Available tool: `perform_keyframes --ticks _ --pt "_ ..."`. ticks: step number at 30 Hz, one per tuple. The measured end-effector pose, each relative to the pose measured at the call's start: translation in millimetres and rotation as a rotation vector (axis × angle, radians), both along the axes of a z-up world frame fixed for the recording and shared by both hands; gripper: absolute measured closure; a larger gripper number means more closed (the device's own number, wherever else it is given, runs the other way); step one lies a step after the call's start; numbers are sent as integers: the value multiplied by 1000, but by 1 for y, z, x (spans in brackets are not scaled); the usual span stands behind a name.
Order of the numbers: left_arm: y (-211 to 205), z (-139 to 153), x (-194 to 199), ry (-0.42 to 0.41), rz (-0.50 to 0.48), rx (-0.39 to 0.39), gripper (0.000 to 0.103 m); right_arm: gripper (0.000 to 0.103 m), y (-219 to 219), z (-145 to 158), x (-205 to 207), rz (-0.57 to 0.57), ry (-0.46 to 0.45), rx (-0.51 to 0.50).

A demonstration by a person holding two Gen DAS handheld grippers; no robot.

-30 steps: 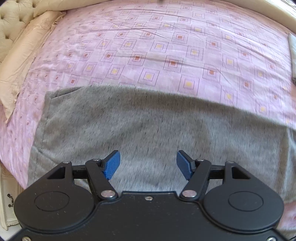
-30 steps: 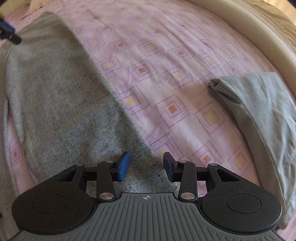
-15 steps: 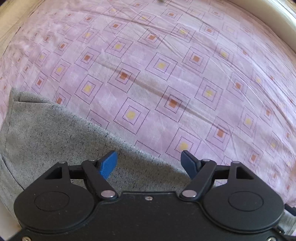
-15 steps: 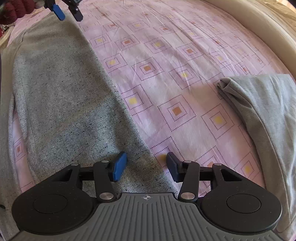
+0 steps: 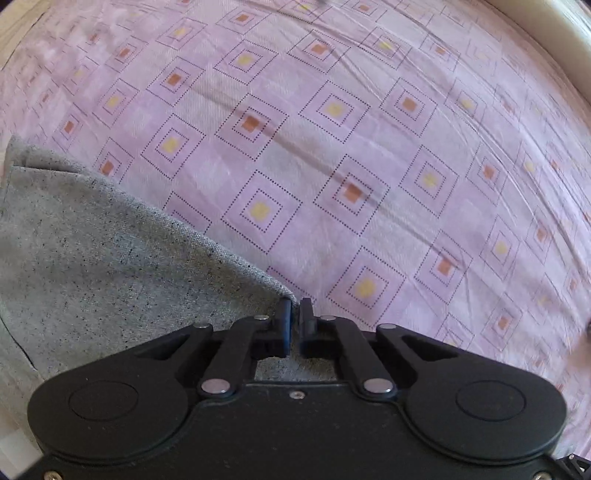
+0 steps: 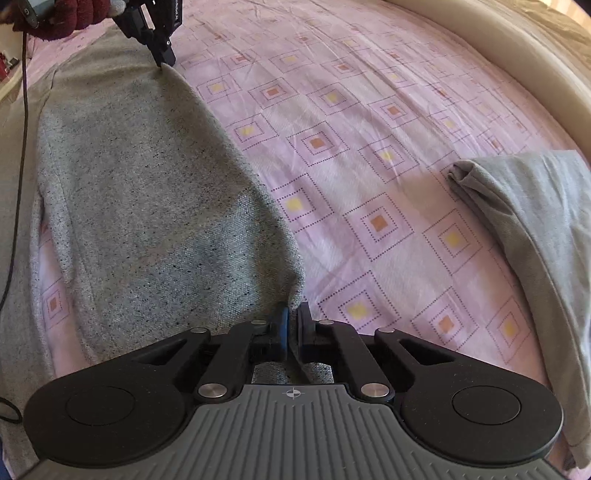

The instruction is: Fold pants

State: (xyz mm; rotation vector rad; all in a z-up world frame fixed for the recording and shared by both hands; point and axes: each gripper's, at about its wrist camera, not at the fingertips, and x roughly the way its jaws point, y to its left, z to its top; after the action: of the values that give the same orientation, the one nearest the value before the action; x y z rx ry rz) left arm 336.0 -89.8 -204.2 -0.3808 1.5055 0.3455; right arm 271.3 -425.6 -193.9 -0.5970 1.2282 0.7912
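Observation:
Grey speckled pants lie on the pink patterned bed sheet. In the left wrist view they fill the lower left. My left gripper is shut on the pants' edge at its right corner; it also shows in the right wrist view at the far end of the cloth. My right gripper is shut on the near corner of the same edge. The cloth rises slightly at both pinched points.
A second folded grey garment lies on the sheet to the right. The cream padded bed rim curves along the far right. A gloved hand holds the left gripper. A black cable runs down the left.
Both grippers went from open over the pants' edge to shut on it. The left gripper moved from the middle of the cloth to its corner.

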Motion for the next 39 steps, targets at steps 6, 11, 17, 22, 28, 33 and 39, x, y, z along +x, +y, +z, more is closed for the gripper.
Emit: perform_keyframes --ticks 6,11,17,22,28,33,39 --pt "-6 52 -60 -119 -66 42 100 98 -2 41 -38 -52 -118 25" --pt "-1 92 -110 -184 -72 63 100 98 -4 80 -93 -73 -189 66" --pt "-4 101 -192 -193 -70 134 100 98 5 93 -172 -73 -189 86" --pt "-4 73 -243 -118 0 113 103 98 12 79 -228 -73 -130 90" --pt "-16 61 -280 -105 8 90 102 93 18 66 -262 -169 -118 127" --pt "-30 73 -281 -141 -43 106 97 89 -1 90 -259 -349 -130 234" --pt "-37 75 -266 -155 -109 91 89 88 -19 100 -233 -607 -253 204"
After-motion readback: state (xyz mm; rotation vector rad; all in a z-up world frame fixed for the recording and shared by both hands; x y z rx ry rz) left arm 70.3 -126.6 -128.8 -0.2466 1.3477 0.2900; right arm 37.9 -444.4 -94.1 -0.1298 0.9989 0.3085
